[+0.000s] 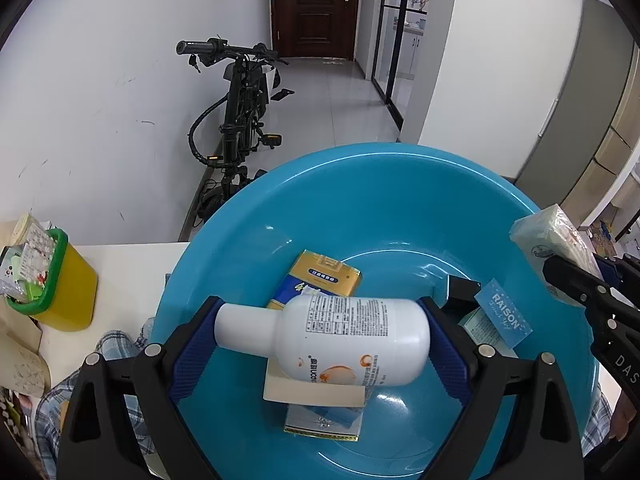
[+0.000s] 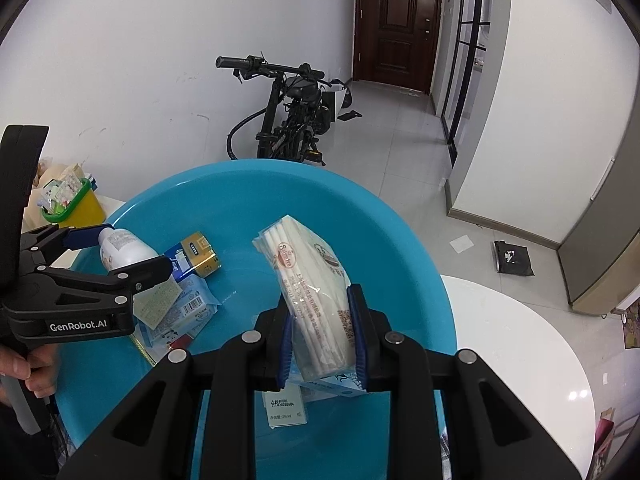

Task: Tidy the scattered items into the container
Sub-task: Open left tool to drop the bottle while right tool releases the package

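Blue basin (image 1: 360, 184) sits on the counter (image 2: 520, 340); left gripper (image 1: 324, 332) fingers clamp a white bottle (image 1: 344, 336) over it, right gripper (image 2: 322, 320) fingers pinch a tissue pack (image 2: 316, 280). Releasing both together could bounce the bottle onto the gold box (image 1: 320, 280)

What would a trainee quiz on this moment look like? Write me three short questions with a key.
1. True or false: the left gripper holds the white bottle above the blue basin.
2. What does the right gripper clamp?
A. gold box
B. packet of straws
C. yellow bin
3. Fill in: the gold box lies ___ the basin.

Key: 1 true; 2 B, the packet of straws; 3 inside.
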The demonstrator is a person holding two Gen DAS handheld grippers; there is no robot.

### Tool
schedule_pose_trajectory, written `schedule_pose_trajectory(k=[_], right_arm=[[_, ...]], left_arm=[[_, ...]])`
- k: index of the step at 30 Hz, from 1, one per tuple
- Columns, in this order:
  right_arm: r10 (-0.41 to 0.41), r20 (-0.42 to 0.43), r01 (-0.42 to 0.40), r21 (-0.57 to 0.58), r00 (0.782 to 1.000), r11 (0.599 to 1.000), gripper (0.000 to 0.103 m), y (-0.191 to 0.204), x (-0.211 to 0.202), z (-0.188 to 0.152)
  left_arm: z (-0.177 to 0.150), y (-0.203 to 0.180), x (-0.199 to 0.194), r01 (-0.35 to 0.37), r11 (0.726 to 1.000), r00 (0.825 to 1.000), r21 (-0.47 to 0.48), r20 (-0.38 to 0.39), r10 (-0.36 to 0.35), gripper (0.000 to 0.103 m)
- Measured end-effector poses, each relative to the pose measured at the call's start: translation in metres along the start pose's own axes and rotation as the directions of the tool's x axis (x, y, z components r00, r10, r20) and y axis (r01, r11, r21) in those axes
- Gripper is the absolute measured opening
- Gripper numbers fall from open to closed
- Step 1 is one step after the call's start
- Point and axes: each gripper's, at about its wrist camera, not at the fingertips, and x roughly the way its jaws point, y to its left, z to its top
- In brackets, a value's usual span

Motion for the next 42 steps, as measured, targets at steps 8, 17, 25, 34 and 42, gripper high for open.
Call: schedule_pose_trajectory(k=[8, 17, 25, 34, 42], right_arm=[[0.000, 0.001, 0.000, -0.007, 1.000, 1.000, 0.023, 0.001, 0.001, 0.000], [0.006, -0.019, -0.006, -0.015, 1.000, 1.000, 0.023, 0.002, 0.007, -0.004], [0.009, -0.045, -0.010, -0.022, 0.999, 1.000, 0.023, 0.002, 0.013, -0.007], [0.021, -0.096, -0.026, -0.045, 0.995, 0.999, 0.023, 0.008, 0.024, -0.014], [0.020, -0.115, -0.026, -0.046, 0.993, 0.999, 0.023, 0.011, 0.028, -0.015]], left_arm=[[0.001, -0.002, -0.014, 0.005, 1.000, 0.999, 0.007, 0.049, -0.005, 0.096], [0.006, 0.003, -0.027, 0.011, 1.000, 0.997, -0.002, 0.081, -0.011, 0.096], [0.008, 0.005, -0.037, 0.023, 1.000, 0.995, -0.005, 0.100, -0.023, 0.096], [0.006, 0.000, -0.031, 0.015, 1.000, 0.996, 0.010, 0.085, -0.016, 0.096], [0.004, 0.000, -0.031, 0.017, 1.000, 0.997, 0.004, 0.078, -0.017, 0.096]])
